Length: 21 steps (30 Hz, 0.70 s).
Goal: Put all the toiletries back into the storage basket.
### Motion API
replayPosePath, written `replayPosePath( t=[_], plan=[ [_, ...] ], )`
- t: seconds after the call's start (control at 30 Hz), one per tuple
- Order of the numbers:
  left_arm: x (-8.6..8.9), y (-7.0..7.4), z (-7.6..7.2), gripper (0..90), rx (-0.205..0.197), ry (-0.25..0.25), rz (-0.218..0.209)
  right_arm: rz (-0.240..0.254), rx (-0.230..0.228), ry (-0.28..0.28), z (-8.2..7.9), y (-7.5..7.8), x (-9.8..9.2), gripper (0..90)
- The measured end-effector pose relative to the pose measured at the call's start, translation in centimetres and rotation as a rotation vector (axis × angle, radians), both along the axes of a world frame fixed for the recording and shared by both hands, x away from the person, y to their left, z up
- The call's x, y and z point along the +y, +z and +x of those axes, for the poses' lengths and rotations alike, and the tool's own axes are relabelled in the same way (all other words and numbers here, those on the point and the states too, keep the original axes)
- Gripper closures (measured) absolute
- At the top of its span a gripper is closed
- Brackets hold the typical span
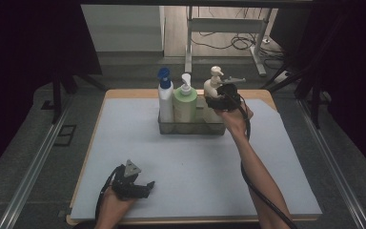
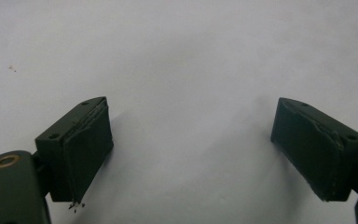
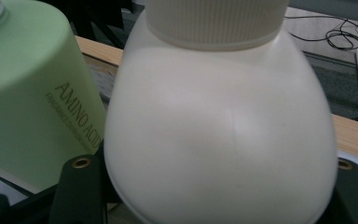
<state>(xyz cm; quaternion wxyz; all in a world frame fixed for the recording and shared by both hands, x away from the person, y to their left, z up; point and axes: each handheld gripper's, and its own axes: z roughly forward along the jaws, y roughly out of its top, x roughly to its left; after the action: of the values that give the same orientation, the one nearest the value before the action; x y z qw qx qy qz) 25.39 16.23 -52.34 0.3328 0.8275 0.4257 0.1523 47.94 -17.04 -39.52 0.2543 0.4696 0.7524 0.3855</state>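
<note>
Three pump bottles stand in a wire caddy (image 1: 164,128) near the far edge of the surface (image 1: 195,162): a white one with a blue pump (image 1: 165,98), a green bottle (image 1: 185,106), and the cream bottle (image 1: 213,88) at the caddy's right end. The right tool (image 1: 221,101) grips the cream bottle's rounded body (image 3: 219,140), one jaw on each flank, just below its ribbed collar. The bottle stands upright, long axis vertical, its pump spout pointing toward the surface's right edge. To seat it well, I would keep it plumb, lower it straight, and avoid nudging the green bottle just beside it. The left tool (image 1: 140,187) rests near the front left corner, jaws wide and empty.
</note>
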Motion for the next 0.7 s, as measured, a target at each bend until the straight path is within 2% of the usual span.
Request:
replayPosePath(
  t=[0.43,0.57,0.7],
  plan=[
    [0.0,0.0,0.0,12.1,-0.001,0.0,-0.002,0.011,0.041,-0.004,-0.5,-1.8,-0.1,36.8],
    [0.0,0.0,0.0,12.1,-0.001,-0.001,-0.001,0.018,0.039,-0.003,-0.6,-2.0,-0.3,36.3],
    [0.0,0.0,0.0,12.1,-0.001,-0.001,0.0,0.012,0.043,0.02,-0.6,-2.0,-0.6,35.4]
  ],
)
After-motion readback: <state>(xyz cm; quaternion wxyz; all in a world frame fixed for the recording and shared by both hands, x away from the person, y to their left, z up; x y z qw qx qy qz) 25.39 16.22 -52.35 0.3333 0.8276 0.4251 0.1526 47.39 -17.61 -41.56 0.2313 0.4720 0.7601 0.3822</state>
